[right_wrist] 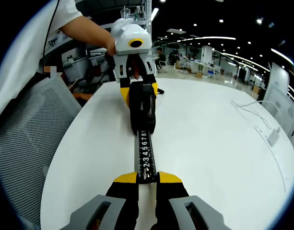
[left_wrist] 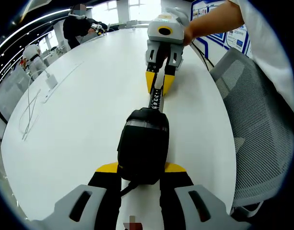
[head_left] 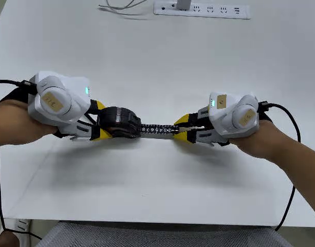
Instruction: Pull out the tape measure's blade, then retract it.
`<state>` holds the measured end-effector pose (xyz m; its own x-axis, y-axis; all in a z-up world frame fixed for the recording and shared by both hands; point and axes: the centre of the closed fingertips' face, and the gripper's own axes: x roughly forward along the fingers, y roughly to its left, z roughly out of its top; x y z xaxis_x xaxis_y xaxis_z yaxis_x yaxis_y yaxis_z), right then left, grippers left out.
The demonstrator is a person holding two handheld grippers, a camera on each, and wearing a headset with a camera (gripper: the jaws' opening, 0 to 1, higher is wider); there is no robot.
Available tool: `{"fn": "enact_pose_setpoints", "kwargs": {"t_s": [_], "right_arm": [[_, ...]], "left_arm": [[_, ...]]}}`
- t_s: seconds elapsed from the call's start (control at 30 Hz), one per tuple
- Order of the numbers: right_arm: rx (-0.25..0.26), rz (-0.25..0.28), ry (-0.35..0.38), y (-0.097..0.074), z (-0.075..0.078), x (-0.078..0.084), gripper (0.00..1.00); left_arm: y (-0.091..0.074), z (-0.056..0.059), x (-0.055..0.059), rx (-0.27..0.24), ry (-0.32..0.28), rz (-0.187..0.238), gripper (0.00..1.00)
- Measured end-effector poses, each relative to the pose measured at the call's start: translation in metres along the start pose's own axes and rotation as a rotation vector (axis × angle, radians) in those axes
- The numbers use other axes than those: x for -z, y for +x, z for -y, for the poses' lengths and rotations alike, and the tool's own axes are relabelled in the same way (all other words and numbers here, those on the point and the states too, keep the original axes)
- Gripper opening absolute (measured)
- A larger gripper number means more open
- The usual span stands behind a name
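While the two grippers faced each other across the middle of the head view, the job looked to me only partly done. The tape measure (head_left: 118, 122), a black case, sat left of centre over the white table (head_left: 147, 51), and I could not tell whether it rested on the top or hung just above it. A short run of its blade (head_left: 158, 128) stood out of the case toward the right of the frame. In the right gripper view the numerals on it ran up the middle of the picture, only the low single figures showing. I judged that most of the blade was inside the case. If the pull was under way, nearly all of it was left, and the whole retraction after it. From a single moment I could not say which way the blade was travelling.

The left gripper (head_left: 102, 121) had its jaws spread about as wide as the case and closed on its two sides. In the left gripper view the yellow tips flanked the black body at lower centre. The right gripper (head_left: 179, 128) had its jaws pressed nearly together, pinching the free end of the blade between its yellow tips. The blade ran straight and level between the two.
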<state>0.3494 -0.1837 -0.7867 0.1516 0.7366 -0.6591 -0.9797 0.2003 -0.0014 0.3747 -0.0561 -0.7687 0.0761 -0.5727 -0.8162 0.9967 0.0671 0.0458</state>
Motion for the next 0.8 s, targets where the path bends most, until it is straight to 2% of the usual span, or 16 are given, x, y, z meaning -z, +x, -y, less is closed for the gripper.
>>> {"fn": "enact_pose_setpoints", "kwargs": {"t_s": [0.8], "right_arm": [[0.017,-0.044,0.005,-0.03,0.001,0.027,0.08]], "left_arm": [[0.001,0.001,-0.001,0.0,0.001,-0.001,0.26]]}}
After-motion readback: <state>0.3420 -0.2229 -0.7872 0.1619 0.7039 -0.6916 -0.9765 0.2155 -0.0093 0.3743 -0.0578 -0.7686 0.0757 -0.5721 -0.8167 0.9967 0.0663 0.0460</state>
